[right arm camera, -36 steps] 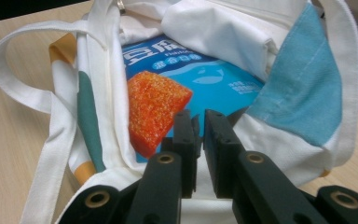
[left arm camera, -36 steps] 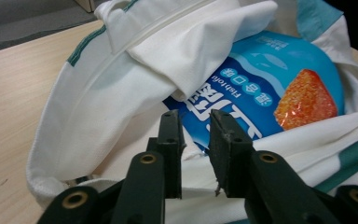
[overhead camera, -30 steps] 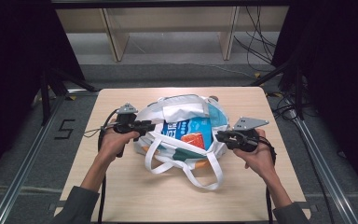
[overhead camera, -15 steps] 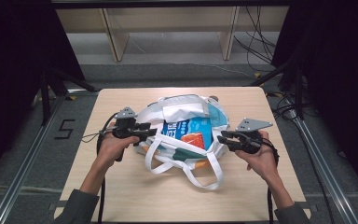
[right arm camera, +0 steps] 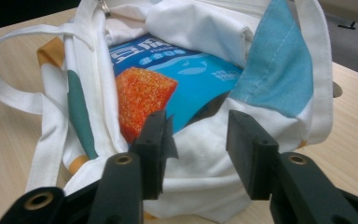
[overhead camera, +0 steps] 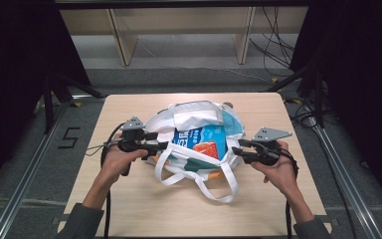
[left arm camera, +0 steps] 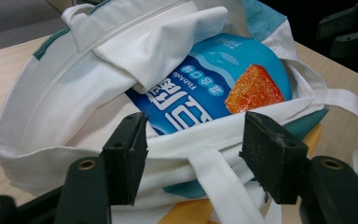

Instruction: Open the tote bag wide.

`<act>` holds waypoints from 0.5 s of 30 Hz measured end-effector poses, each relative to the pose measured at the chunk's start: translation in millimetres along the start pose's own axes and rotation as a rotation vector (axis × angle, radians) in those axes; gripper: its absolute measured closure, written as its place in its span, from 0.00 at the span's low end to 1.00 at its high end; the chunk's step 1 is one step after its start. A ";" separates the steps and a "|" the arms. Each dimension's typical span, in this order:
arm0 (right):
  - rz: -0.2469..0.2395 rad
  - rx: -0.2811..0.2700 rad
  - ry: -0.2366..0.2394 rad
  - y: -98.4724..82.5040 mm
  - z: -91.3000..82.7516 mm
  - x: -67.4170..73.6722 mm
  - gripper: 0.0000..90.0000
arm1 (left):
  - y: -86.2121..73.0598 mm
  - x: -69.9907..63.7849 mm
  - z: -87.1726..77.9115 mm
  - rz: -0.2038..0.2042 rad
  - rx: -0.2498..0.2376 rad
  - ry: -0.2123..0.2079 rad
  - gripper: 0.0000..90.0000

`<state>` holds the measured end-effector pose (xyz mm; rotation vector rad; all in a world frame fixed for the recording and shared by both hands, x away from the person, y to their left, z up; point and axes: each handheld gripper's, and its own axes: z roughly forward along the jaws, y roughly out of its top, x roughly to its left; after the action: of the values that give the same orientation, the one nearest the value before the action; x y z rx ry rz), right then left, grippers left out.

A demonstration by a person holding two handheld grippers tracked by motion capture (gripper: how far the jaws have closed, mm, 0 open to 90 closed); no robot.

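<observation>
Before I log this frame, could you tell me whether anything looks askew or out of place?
Nothing is spilled or damaged. The tote bag lies slumped on its side on the table, handles splayed toward the person, with the blue snack packet poking from its mouth.

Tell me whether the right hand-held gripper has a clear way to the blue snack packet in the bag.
Probably yes: the right hand-held gripper has just been opening at the tote bag's gaping mouth, where the blue snack packet lies exposed.

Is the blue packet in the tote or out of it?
In. The packet lies inside the tote, whose white rim wraps around it on every side.
</observation>
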<state>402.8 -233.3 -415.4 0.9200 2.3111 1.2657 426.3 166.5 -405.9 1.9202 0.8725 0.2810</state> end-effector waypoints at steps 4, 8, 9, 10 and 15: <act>-0.023 -0.015 -0.010 -0.5 -1.7 -3.2 0.60 | -0.1 -2.7 -4.8 0.011 -0.004 -0.004 0.41; -0.003 -0.024 -0.019 -1.5 -3.7 -1.4 0.57 | 0.6 -6.6 -7.7 0.015 -0.002 -0.006 0.37; -0.006 -0.025 -0.020 -1.9 -3.9 -1.5 0.56 | 0.5 -8.1 -8.0 0.015 0.000 -0.006 0.37; 0.003 -0.016 -0.018 -2.2 -4.6 -0.8 0.55 | 0.4 -9.0 -8.6 0.020 0.005 -0.008 0.37; -0.010 -0.019 -0.024 -4.6 -7.5 -3.1 0.52 | -1.6 -13.2 -11.3 0.039 0.014 -0.007 0.34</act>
<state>399.0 -241.8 -415.2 0.9106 2.2788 1.2640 410.2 165.7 -399.3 1.9513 0.8354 0.2925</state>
